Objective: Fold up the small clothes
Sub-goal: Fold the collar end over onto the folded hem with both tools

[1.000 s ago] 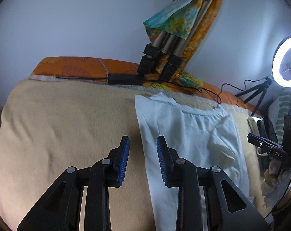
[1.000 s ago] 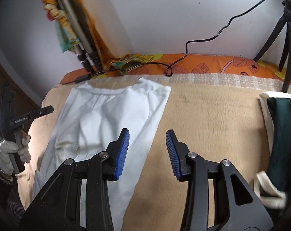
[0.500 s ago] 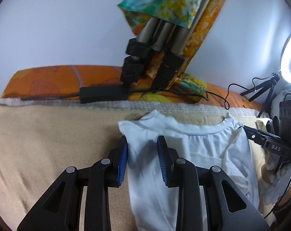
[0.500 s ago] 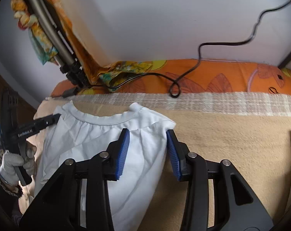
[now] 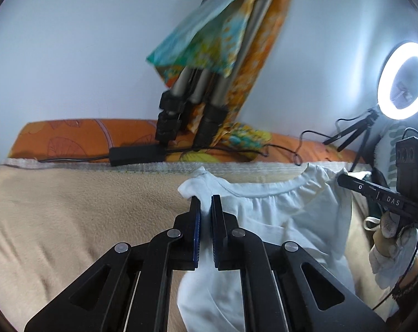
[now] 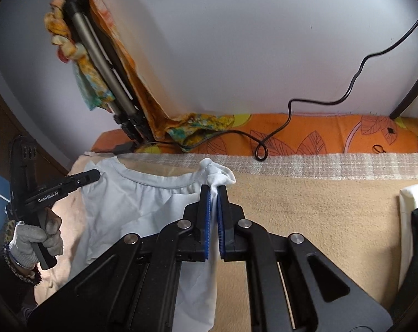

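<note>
Both grippers have the white shirt [image 5: 278, 221] by its far end. In the left wrist view, the left gripper [image 5: 206, 204] sits at frame centre with its blue-padded jaws closed on the shirt's shoulder corner, a little knot of fabric bulging just above the tips. In the right wrist view, the right gripper [image 6: 214, 193] does the same at the opposite shoulder, its jaws pinched on a bunched tuft.

The shirt lies on the beige blanket [image 5: 70, 207], collar toward the upper part of the frame, near the orange sheet [image 6: 319, 135] along the wall. Its long axis runs from the collar back toward the lower edge, under the grippers, so I reckon the fold means drawing both shoulders toward the hem. Each hand is equally close to its own corner.

The cloth looks thin, soft and creased, with a ribbed neckline; the blanket is fuzzy and likely to drag on it.
</note>
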The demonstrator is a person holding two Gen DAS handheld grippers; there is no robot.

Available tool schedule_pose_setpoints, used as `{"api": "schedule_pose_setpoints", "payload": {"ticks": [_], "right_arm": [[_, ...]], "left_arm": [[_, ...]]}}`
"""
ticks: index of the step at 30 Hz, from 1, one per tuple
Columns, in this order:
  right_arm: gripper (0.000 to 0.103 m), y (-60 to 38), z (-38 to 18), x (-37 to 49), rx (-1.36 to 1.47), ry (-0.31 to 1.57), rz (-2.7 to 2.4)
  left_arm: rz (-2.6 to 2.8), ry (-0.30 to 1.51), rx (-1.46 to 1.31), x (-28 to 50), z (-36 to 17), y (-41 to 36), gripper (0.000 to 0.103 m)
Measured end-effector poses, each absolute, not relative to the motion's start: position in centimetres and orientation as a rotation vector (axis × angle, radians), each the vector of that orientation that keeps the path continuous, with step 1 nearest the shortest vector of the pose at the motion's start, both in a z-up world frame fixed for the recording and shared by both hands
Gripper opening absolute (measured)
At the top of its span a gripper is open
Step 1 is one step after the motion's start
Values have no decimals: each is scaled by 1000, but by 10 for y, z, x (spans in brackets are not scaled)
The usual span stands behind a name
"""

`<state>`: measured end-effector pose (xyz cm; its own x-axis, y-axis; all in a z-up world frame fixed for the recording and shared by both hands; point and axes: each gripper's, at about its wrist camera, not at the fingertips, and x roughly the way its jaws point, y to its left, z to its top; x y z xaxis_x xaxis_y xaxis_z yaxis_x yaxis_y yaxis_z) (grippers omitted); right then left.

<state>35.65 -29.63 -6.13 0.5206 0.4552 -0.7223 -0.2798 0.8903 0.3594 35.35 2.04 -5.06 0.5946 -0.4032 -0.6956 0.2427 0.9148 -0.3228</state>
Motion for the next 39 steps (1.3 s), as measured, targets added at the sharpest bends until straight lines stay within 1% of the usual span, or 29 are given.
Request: {"api": "schedule_pose_setpoints", "payload": {"ticks": [11, 17, 22, 29, 36, 39], "right_arm": [[5, -276, 14, 273, 175, 859, 504], [5, -269, 32, 214, 102, 848, 535], [5, -267, 25, 161, 58, 870, 561], [5, -264, -14, 93, -13, 937, 564], [4, -261, -28, 55, -128, 949, 523], [4, -268, -28, 48, -106, 958, 472]], "left_arm": [[-414, 785, -164, 272, 5, 18, 4], [-424, 767, -141, 220, 16, 18, 3], [-432, 771, -132, 172, 11, 24, 3], [-443, 839, -66, 104, -29, 23, 3], [-426, 880, -19, 70, -50, 31, 3], [-417, 890, -33, 61, -51, 36, 3]]}}
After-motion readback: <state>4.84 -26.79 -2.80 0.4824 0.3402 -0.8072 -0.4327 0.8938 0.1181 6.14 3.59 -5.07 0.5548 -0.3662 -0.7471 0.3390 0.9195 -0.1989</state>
